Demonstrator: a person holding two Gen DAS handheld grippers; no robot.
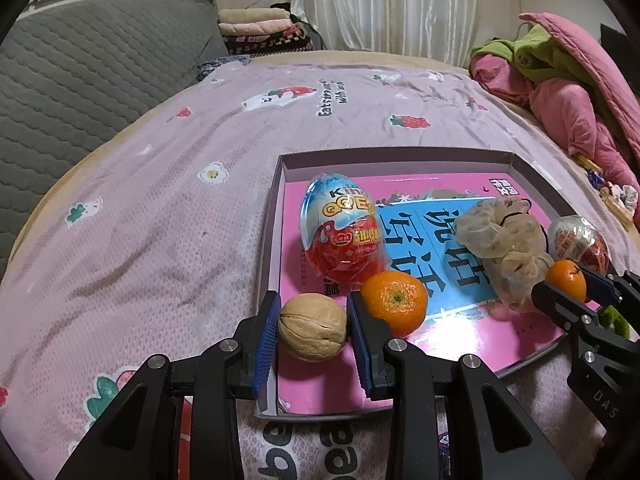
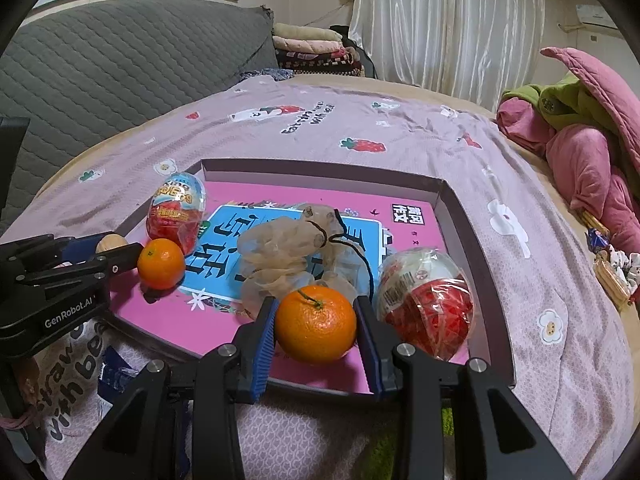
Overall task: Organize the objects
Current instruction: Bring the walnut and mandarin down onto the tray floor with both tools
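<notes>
Basically, left gripper (image 1: 312,326) pinched the walnut (image 1: 312,327) over the tray's (image 1: 400,157) near-left corner, right gripper (image 2: 315,324) pinched an orange (image 2: 315,324) at the tray's near edge; both round, so releasing there risked rolling out over the low rim

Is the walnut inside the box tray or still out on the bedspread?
Inside. The walnut sits over the tray's near left corner, clamped between the left gripper's jaws, beside a tangerine.
</notes>
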